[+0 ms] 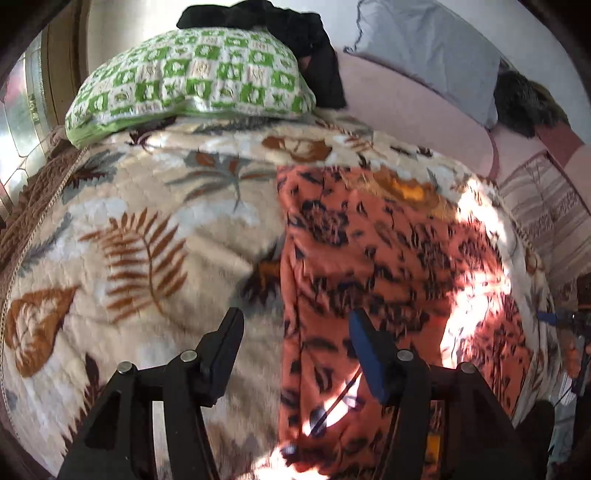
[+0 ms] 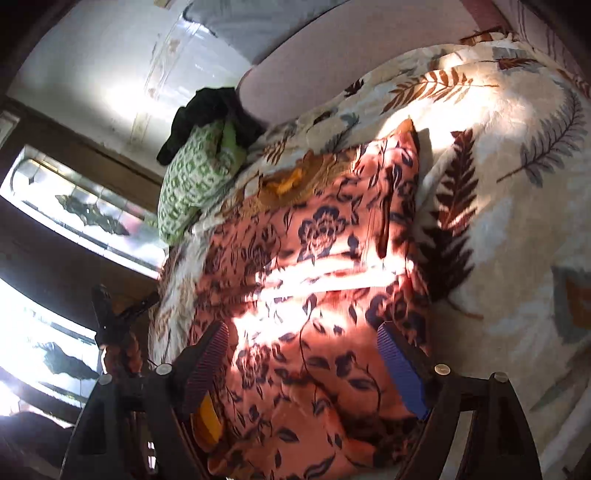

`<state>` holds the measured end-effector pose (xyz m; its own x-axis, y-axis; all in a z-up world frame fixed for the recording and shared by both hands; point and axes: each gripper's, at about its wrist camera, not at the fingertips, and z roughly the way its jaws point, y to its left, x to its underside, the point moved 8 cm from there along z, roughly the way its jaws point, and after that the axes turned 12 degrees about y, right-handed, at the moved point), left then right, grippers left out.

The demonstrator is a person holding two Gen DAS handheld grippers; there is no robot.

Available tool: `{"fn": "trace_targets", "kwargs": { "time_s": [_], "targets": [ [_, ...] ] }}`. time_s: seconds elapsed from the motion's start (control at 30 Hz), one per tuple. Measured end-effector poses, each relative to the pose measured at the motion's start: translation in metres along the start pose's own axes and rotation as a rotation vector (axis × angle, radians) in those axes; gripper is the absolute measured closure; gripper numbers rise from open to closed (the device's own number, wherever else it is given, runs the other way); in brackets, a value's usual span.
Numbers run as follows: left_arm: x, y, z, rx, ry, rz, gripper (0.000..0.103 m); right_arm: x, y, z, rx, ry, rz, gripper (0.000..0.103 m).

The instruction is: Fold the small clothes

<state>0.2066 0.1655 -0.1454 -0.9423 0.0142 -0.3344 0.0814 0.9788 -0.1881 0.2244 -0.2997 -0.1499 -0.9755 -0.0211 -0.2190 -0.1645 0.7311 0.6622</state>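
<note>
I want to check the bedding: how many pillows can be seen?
2. A green checked pillow lies beside the leaf blanket under a black cloth; a grey pillow lies farther right. Others may be hidden.

garment (image 1: 369,258): blurred | lower end cut off by frame edge

Hard sunlight blows out patches on the orange floral garment (image 1: 388,258) and blanket (image 2: 517,221), windows (image 2: 55,332) clipped white, motion blur throughout, fisheye edges dark.
</note>
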Motion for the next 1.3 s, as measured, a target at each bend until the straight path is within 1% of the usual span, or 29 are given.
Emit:
{"fn": "trace_targets", "kwargs": {
  "time_s": [0.07, 0.1, 0.13, 0.2, 0.27, 0.3, 0.37, 0.43, 0.47, 0.53, 0.6, 0.67, 0.73, 0.83, 0.9, 0.97, 1.0, 1.03, 1.07, 1.1, 1.13, 1.17, 1.23, 1.3],
  "targets": [
    [0.039, -0.010, -0.003, -0.033, 0.016, 0.090, 0.043, 0.039, 0.010, 0.011, 0.070, 0.069, -0.081, 0.018],
    [0.052, -0.014, -0.007, -0.065, 0.008, 0.139, 0.043, 0.054, 0.017, 0.015, 0.097, 0.091, -0.130, 0.018],
    [0.061, -0.017, -0.012, -0.107, -0.015, 0.188, 0.043, 0.065, 0.023, 0.018, 0.125, 0.112, -0.176, 0.018],
    [0.076, -0.026, -0.019, -0.189, -0.060, 0.318, 0.043, 0.079, 0.032, 0.022, 0.216, 0.131, -0.254, 0.018],
    [0.084, -0.033, -0.022, -0.253, -0.063, 0.410, 0.043, 0.087, 0.040, 0.024, 0.273, 0.143, -0.312, 0.018],
    [0.087, -0.041, -0.023, -0.246, -0.060, 0.455, 0.043, 0.088, 0.044, 0.025, 0.289, 0.142, -0.327, 0.018],
    [0.090, -0.063, -0.022, -0.187, -0.042, 0.555, 0.043, 0.096, 0.052, 0.027, 0.315, 0.148, -0.353, 0.018],
    [0.087, -0.083, -0.012, -0.160, -0.015, 0.644, 0.043, 0.105, 0.057, 0.032, 0.314, 0.167, -0.377, 0.018],
    [0.084, -0.089, -0.004, -0.146, 0.010, 0.684, 0.042, 0.108, 0.058, 0.033, 0.305, 0.179, -0.382, 0.018],
    [0.082, -0.098, 0.016, -0.113, 0.095, 0.733, 0.042, 0.114, 0.061, 0.034, 0.300, 0.192, -0.393, 0.018],
    [0.083, -0.100, 0.033, -0.083, 0.170, 0.762, 0.042, 0.114, 0.056, 0.034, 0.295, 0.206, -0.394, 0.018],
    [0.084, -0.100, 0.042, -0.074, 0.192, 0.782, 0.042, 0.110, 0.049, 0.034, 0.299, 0.232, -0.396, 0.018],
    [0.086, -0.101, 0.048, -0.057, 0.215, 0.798, 0.042, 0.103, 0.045, 0.038, 0.311, 0.261, -0.425, 0.018],
    [0.087, -0.102, 0.050, -0.033, 0.219, 0.806, 0.042, 0.082, 0.041, 0.052, 0.335, 0.299, -0.472, 0.019],
    [0.086, -0.102, 0.053, -0.022, 0.225, 0.805, 0.042, 0.066, 0.041, 0.066, 0.327, 0.322, -0.500, 0.019],
    [0.083, -0.100, 0.056, -0.011, 0.221, 0.801, 0.044, 0.059, 0.040, 0.088, 0.331, 0.374, -0.539, 0.020],
    [0.083, -0.100, 0.057, -0.001, 0.220, 0.796, 0.054, 0.062, 0.037, 0.102, 0.346, 0.427, -0.561, 0.022],
    [0.081, -0.100, 0.058, 0.014, 0.229, 0.785, 0.063, 0.067, 0.032, 0.114, 0.375, 0.484, -0.581, 0.038],
    [0.080, -0.099, 0.059, 0.018, 0.228, 0.765, 0.078, 0.070, 0.025, 0.123, 0.425, 0.525, -0.582, 0.056],
    [0.078, -0.097, 0.058, 0.012, 0.218, 0.754, 0.093, 0.069, 0.024, 0.124, 0.427, 0.514, -0.574, 0.057],
    [0.077, -0.096, 0.057, 0.006, 0.214, 0.750, 0.096, 0.067, 0.026, 0.119, 0.411, 0.499, -0.557, 0.075],
    [0.077, -0.095, 0.056, 0.008, 0.209, 0.746, 0.098, 0.066, 0.026, 0.114, 0.416, 0.484, -0.549, 0.092],
    [0.077, -0.094, 0.051, -0.001, 0.184, 0.741, 0.098, 0.066, 0.026, 0.104, 0.419, 0.463, -0.530, 0.094],
    [0.077, -0.094, 0.042, -0.004, 0.152, 0.730, 0.099, 0.069, 0.031, 0.096, 0.432, 0.449, -0.541, 0.094]
  ]
}}
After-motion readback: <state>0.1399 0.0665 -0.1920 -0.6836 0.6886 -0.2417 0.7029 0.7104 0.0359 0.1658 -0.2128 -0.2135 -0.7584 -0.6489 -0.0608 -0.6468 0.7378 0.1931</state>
